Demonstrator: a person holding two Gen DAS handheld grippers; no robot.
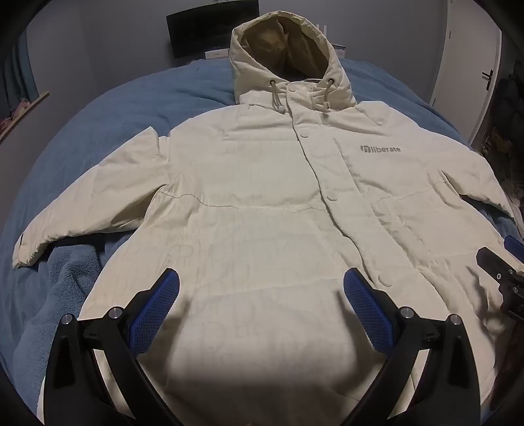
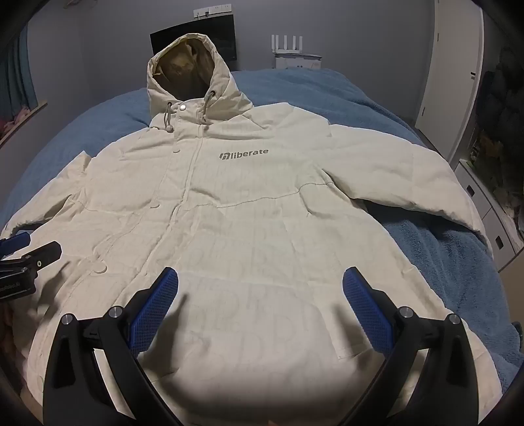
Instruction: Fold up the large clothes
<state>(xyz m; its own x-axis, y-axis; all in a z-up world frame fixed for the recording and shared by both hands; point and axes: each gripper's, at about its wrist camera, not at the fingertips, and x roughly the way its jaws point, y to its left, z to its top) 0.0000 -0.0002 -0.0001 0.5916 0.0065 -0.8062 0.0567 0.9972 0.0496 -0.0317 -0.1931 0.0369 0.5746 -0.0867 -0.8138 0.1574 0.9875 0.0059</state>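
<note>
A large cream hooded jacket (image 1: 255, 203) lies flat, front up, on a blue blanket (image 1: 131, 108), hood at the far end and both sleeves spread out. It reads "liberate" on the chest. It also fills the right wrist view (image 2: 249, 213). My left gripper (image 1: 260, 285) is open and empty above the lower left part of the jacket. My right gripper (image 2: 260, 285) is open and empty above the lower right part. Each gripper shows at the edge of the other's view: the right one (image 1: 501, 262), the left one (image 2: 29, 255).
The blue blanket (image 2: 327, 95) covers a bed. A dark screen (image 1: 199, 31) and a white router (image 2: 288, 44) stand behind the bed. White drawers (image 2: 484, 209) and a white door (image 2: 452, 82) are on the right. A curtain (image 1: 18, 75) hangs at the left.
</note>
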